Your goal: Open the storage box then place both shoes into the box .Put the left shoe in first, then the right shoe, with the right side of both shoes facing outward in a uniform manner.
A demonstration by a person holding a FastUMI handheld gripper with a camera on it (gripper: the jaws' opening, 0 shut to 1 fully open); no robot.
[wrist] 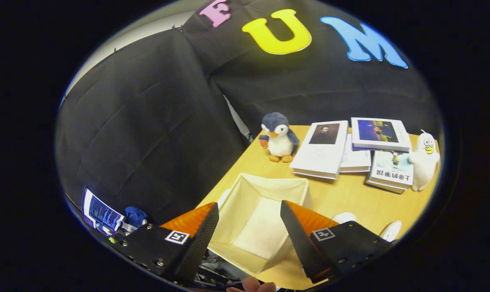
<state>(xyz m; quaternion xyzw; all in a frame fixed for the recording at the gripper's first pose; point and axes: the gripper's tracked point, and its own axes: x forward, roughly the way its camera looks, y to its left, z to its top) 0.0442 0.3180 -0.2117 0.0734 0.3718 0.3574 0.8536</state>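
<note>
A cream fabric storage box [265, 190] stands open on the wooden table [350, 194], just ahead of and between my fingers; its inside looks empty. My gripper [249, 217] hovers above the box's near side, open, with nothing between the fingers. Two white shoe tips [344, 217] [391, 231] peek out to the right of the right finger, mostly hidden behind it.
A plush penguin [278, 138] stands beyond the box at the table's back corner. Several books [350, 150] lie stacked to its right, with a white plush figure [423, 160] beside them. A small screen [100, 215] and a blue cloth sit off to the left. A person's fingertips [251, 286] show below.
</note>
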